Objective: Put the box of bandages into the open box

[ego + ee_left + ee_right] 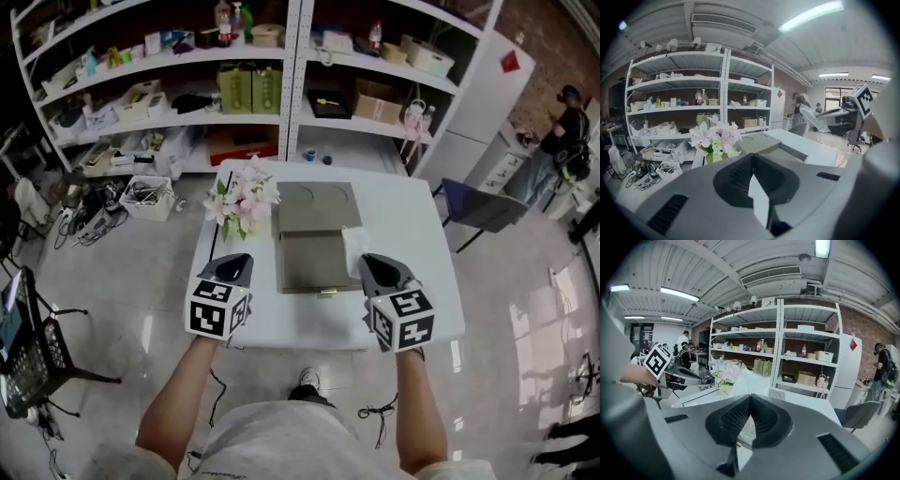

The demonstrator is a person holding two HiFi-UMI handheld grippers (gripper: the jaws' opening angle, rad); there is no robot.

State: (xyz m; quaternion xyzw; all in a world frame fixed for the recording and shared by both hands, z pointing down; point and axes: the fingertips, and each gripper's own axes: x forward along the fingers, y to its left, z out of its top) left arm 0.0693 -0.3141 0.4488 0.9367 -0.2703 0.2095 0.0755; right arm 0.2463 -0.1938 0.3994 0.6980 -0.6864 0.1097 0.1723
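So there's this flat open grey box [314, 261] lying on a white table [427, 291], lid flipped back flat on the far side of it. The small white bandage box [357, 246] sits right up against the open grey box's right edge, outside it on the tabletop; can't really tell if they actually touch. The right gripper [380, 272] hangs just near side of that bandage box, off the grey box's front right corner, jaws closed tip to tip with nothing in them. Its own camera shows the pads meeting and the bandage box [749, 379] just past them. The left gripper [232, 269] hovers off the grey box's front left corner, also pinched together and empty. A bunch of pink and white flowers [242, 202] stands by the grey box's far left corner, and a white shelving unit [292, 94] full of stuff is well behind it.
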